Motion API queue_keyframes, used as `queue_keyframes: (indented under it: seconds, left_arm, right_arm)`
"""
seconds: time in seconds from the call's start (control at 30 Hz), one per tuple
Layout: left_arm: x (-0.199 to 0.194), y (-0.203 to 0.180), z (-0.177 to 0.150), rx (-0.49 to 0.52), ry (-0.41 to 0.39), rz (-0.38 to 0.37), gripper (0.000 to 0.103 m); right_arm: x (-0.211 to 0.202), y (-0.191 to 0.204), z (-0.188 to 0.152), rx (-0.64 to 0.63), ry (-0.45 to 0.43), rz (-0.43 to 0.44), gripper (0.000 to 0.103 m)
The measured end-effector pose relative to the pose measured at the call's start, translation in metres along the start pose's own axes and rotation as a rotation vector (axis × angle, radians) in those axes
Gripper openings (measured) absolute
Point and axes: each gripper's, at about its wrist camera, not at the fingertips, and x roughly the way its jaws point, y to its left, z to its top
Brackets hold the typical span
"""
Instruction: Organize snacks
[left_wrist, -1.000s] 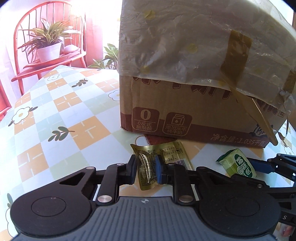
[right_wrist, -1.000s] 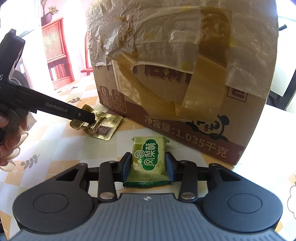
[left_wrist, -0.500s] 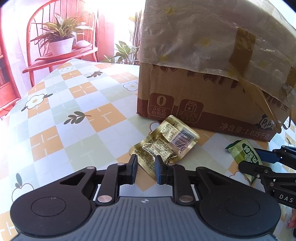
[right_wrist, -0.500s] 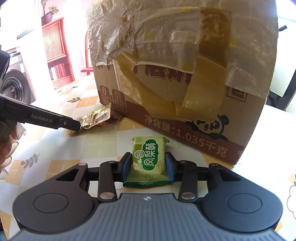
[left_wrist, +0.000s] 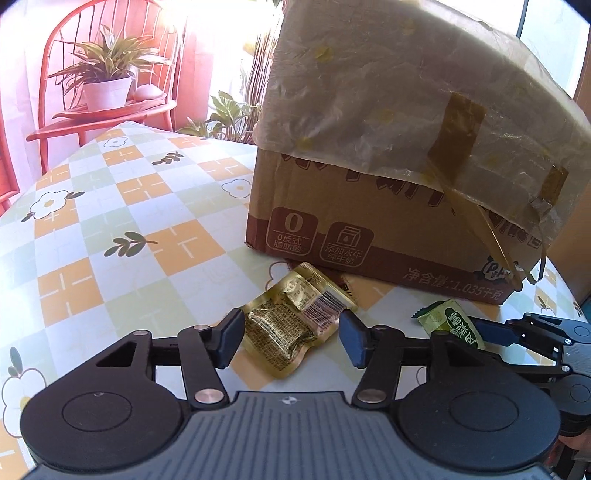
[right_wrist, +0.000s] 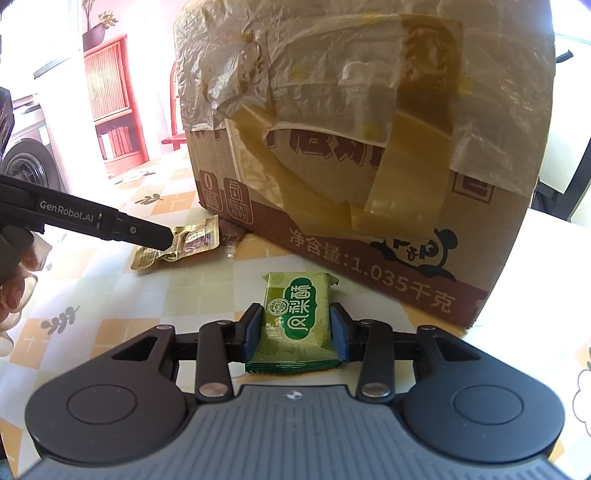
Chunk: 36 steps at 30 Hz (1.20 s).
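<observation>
Two snacks, one per tool. Left gripper (left_wrist: 291, 338): jaws spread wide, gold packet (left_wrist: 295, 325) flat on the table (left_wrist: 110, 229) between the tips, long axis diagonal toward the box (left_wrist: 369, 221); a second ago it was pinched and half a second ago barely gripped, so it's released. Right gripper (right_wrist: 295, 334): pressed onto the green packet (right_wrist: 297, 317), long axis pointing straight ahead at the box, unchanged. Right is nearer the box.
</observation>
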Motion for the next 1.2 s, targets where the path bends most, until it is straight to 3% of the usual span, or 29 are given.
queue_keyframes:
  seconds: [0.37, 0.53, 0.73, 1.2]
  left_arm:
    - [0.015, 0.010, 0.020, 0.009, -0.017, 0.014, 0.060]
    - [0.030, 0.027, 0.023, 0.004, 0.042, -0.065, 0.060]
    - [0.018, 0.025, 0.012, 0.023, 0.082, -0.155, 0.060]
    - [0.019, -0.008, 0.002, 0.154, 0.066, -0.011, 0.067]
  right_arm:
    - [0.000, 0.000, 0.000, 0.000, 0.000, -0.001, 0.041]
    - [0.000, 0.000, 0.000, 0.000, 0.000, 0.000, 0.041]
    - [0.000, 0.000, 0.000, 0.000, 0.000, 0.000, 0.042]
    - [0.000, 0.000, 0.000, -0.001, 0.000, -0.001, 0.041]
